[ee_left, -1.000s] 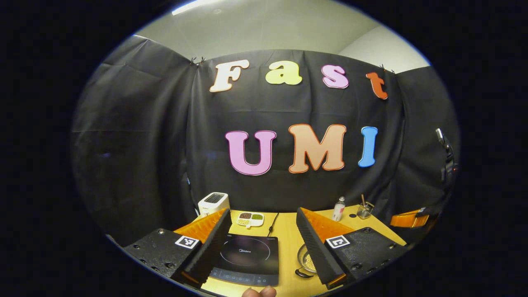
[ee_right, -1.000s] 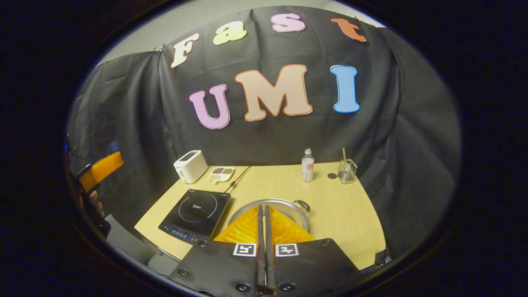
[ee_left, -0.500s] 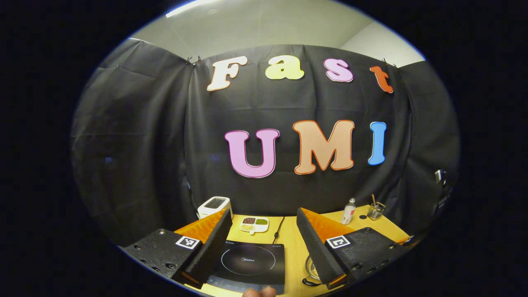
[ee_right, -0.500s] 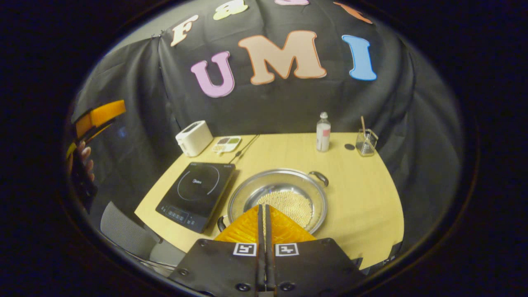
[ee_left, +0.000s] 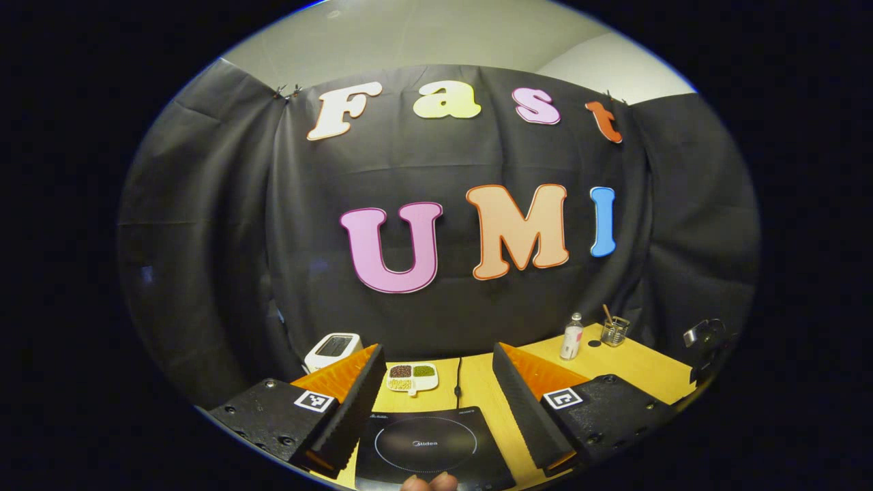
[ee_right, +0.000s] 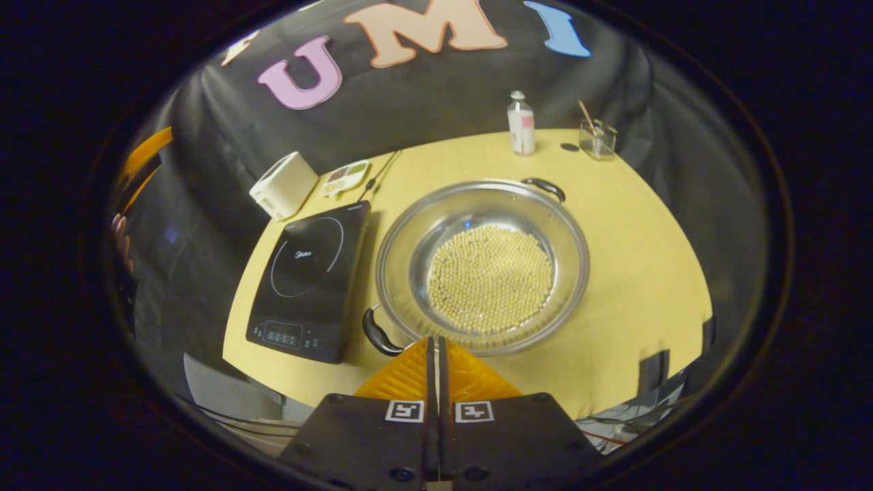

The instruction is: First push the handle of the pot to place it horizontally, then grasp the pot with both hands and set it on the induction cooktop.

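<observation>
On the counter [ee_right: 634,273] the pot [ee_right: 483,266] sits right of the induction cooktop [ee_right: 310,276], handles diagonal. Right hand-held gripper [ee_right: 436,349], fingers together, hovers beside the near handle [ee_right: 376,334], presumably to push it; left hand-held gripper [ee_left: 436,392] spread apart

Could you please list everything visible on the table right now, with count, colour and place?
pot: one, silver, table centre, holding pale beans, beside the cooktop
induction cooktop: one, black, left of pot
toaster: one, white, far left corner
sectioned dish: one, white, behind cooktop
bottle: one, clear, far edge
glass jar: one, clear, right of bottle
table: one, light wood
left gripper: fingers apart, above cooktop
right gripper: fingers together, near pot's near handle
</observation>
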Demonstrator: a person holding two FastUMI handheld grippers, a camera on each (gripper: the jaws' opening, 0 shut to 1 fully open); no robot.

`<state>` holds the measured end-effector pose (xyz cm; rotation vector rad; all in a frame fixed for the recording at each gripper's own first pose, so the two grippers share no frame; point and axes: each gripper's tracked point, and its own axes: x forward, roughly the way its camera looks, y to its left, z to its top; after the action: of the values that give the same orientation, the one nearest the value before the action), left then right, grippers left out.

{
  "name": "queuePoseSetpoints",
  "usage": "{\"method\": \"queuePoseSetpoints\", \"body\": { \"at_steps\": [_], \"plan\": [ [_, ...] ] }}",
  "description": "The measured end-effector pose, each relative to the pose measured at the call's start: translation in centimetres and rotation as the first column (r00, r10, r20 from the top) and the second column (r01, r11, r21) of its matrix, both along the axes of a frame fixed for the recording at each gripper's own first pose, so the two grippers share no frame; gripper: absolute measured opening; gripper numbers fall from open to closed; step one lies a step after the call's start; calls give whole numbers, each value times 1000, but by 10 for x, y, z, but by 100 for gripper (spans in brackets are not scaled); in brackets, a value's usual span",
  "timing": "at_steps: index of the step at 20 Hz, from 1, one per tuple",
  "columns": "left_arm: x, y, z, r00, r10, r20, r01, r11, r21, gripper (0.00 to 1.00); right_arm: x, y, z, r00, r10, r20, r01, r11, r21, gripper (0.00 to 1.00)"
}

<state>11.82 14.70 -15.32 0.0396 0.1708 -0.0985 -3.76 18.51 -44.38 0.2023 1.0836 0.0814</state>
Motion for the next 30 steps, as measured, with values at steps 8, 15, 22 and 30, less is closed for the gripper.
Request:
{"method": "queuePoseSetpoints", "body": {
  "at_steps": [8,15,22,30],
  "plan": [
    [4,41,-47,998,-25,-60,20,997,-78,96,-18,19,-56,989,-48,-143,36,995,-88,0],
    [2,72,-68,996,-1,-92,-9,995,-103,95,-12,40,-71,982,-11,-191,-13,992,-128,0],
    [6,91,-70,996,24,-88,-32,995,-91,95,9,70,-76,981,31,-189,-54,992,-116,3],
    [4,99,-72,994,44,-100,-53,995,-87,95,44,98,-79,984,33,-175,-49,995,-90,3]
  ]
}}
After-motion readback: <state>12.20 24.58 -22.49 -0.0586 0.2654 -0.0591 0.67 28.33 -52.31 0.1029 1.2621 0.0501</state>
